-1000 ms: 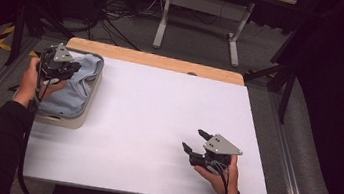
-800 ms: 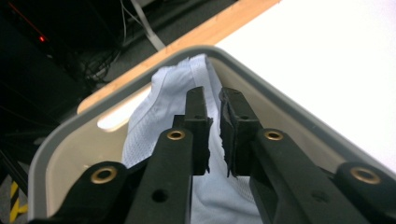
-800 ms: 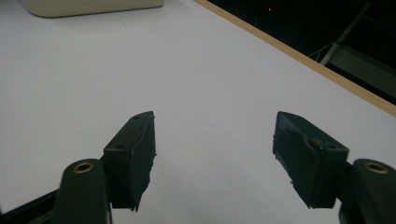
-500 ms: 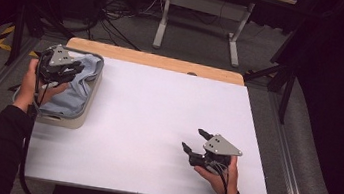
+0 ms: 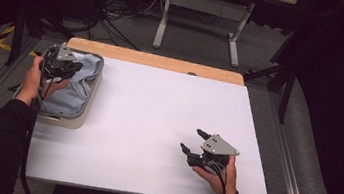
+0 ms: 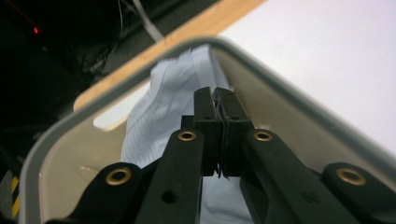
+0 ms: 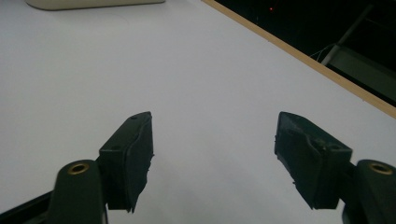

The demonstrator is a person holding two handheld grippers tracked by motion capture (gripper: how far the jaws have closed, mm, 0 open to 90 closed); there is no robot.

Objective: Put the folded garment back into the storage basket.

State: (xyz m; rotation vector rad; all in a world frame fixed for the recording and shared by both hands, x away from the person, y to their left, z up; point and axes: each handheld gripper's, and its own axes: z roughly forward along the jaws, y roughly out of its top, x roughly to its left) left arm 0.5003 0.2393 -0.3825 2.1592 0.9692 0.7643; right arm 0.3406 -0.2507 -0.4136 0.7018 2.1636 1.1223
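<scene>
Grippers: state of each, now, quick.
Left gripper: jaws closed, over the pale blue cloth in the grey bin; a grip on it cannot be told.
Right gripper: open, holding nothing, above the white table.

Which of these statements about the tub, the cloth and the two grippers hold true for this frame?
1. The light blue cloth lies in the grey tub. True.
2. The left gripper has its fingers wide open. False: they are shut together over the cloth.
3. The right gripper is open above bare white table. True.
4. The tub sits at the table's right edge. False: it sits at the left edge.
</scene>
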